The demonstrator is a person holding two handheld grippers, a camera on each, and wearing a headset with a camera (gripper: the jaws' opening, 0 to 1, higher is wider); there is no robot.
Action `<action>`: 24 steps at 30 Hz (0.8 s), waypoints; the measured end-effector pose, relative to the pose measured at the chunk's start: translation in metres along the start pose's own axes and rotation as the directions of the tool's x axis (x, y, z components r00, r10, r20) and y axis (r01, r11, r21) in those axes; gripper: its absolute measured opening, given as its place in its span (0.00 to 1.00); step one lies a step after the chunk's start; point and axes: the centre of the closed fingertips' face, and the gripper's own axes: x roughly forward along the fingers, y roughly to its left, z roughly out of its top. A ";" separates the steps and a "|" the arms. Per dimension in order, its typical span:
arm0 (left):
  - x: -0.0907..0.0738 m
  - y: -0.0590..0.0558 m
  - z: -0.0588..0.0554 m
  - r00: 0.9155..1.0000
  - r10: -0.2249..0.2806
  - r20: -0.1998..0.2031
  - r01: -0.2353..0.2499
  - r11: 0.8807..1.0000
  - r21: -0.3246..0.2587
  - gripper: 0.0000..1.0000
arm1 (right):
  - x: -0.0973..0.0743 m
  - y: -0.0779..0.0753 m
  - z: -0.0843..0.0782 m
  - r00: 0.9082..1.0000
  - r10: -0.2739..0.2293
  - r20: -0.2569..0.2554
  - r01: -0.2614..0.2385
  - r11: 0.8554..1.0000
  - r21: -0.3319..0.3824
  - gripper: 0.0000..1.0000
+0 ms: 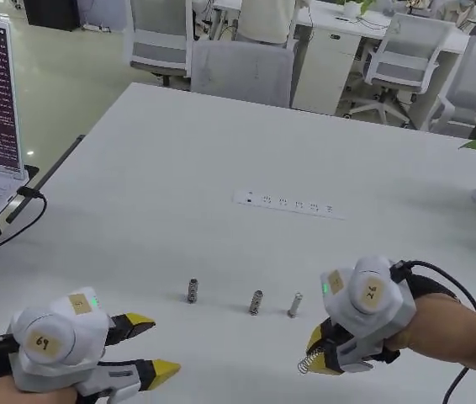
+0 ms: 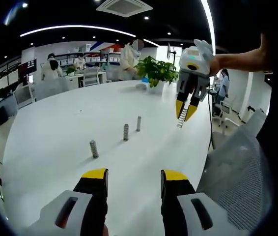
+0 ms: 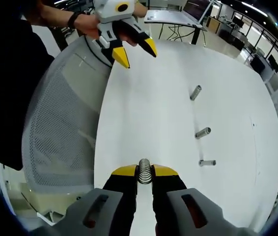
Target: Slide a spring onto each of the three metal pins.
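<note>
- The left tongs [image 1: 156, 343] sit low at the near left, angled forward and to the right, their yellow-tipped jaws spread wide apart
- The right tongs [image 1: 318, 358] point downward at the near right, jaws pinched on a spring [image 1: 305, 364] that pokes out below the tips
- The right forearm [image 1: 461, 328] comes in bare from the right edge

Head downward, others roughly opposed, pins [image 1: 256, 302] [image 2: 125, 132] [image 3: 202, 132] shared

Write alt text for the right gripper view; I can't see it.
The right gripper holds a spring between its yellow tips over a white table. Three pins stand ahead, the nearest bare; the open left gripper hangs beyond.
</note>
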 end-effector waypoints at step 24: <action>-0.017 0.018 -0.009 0.998 0.069 0.003 -0.069 0.996 -0.062 0.39 | -0.006 -0.039 -0.015 0.997 -0.077 0.003 0.076 0.994 0.082 0.08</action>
